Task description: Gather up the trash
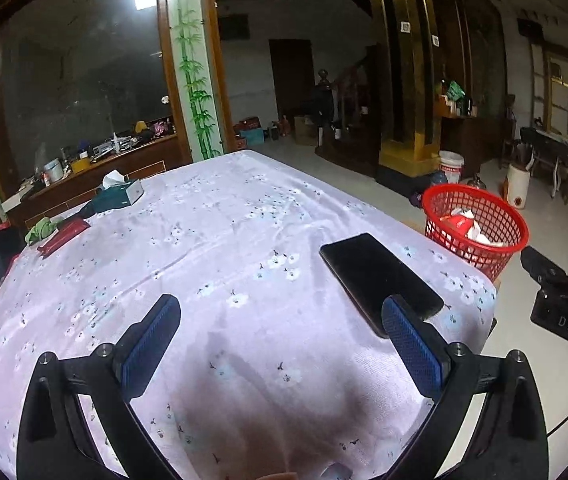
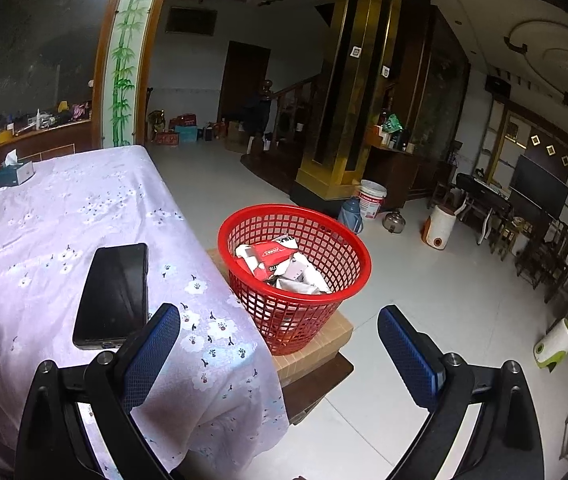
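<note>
A red mesh basket (image 2: 295, 276) stands on a cardboard box beside the table's right edge and holds several red-and-white wrappers (image 2: 276, 260); it shows too in the left wrist view as the basket (image 1: 475, 232). My left gripper (image 1: 280, 344) hovers open over the floral tablecloth (image 1: 212, 240), with nothing between its blue pads. My right gripper (image 2: 280, 344) is open over the table corner, short of the basket, and empty. In the left wrist view the right gripper's black body (image 1: 563, 300) sits at the far right.
A black phone (image 2: 114, 294) lies flat near the table's right edge, by my left gripper's right finger (image 1: 411, 352). A tissue box (image 1: 122, 192), a green cloth (image 1: 42, 230) and a red packet (image 1: 64, 236) sit at the far left. A white bucket (image 2: 371, 198) and kettle stand on the tiled floor.
</note>
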